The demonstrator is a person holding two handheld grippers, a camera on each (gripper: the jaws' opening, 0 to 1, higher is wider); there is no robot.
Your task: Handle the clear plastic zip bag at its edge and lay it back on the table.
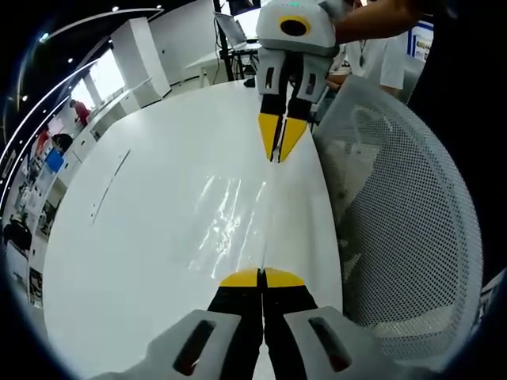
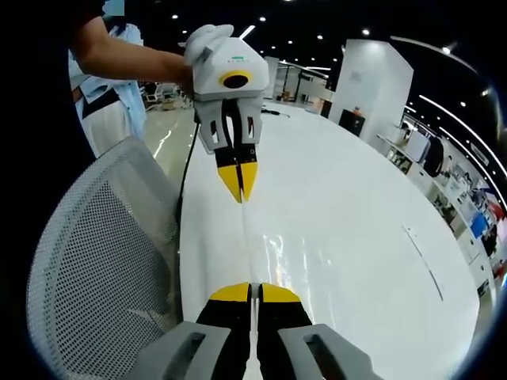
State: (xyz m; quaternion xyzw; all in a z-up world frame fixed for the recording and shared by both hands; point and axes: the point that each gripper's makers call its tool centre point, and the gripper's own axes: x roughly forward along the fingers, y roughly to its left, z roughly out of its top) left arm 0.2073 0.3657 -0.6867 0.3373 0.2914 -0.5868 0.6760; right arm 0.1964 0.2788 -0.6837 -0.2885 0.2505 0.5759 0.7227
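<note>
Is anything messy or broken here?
Nothing stands out. The clear plastic zip bag is stretched by one edge between the left hand-held gripper and right hand-held gripper, above the round white table.

Both my views are bright and evenly lit. The light comes from overhead: small round ceiling spots and curved light strips show against a dark ceiling in my right gripper view. The white table [image 1: 158,229] reflects this light strongly and is close to washed out across its middle. The clear plastic zip bag [image 1: 230,218] is legible mainly as streaks of glare on its wrinkled film. Shadows on the table are faint and soft. Focus is sharp at centre. Fisheye distortion bends the table's edges and the room's straight lines into arcs. The far background toward each view's margin is small and soft.
</note>
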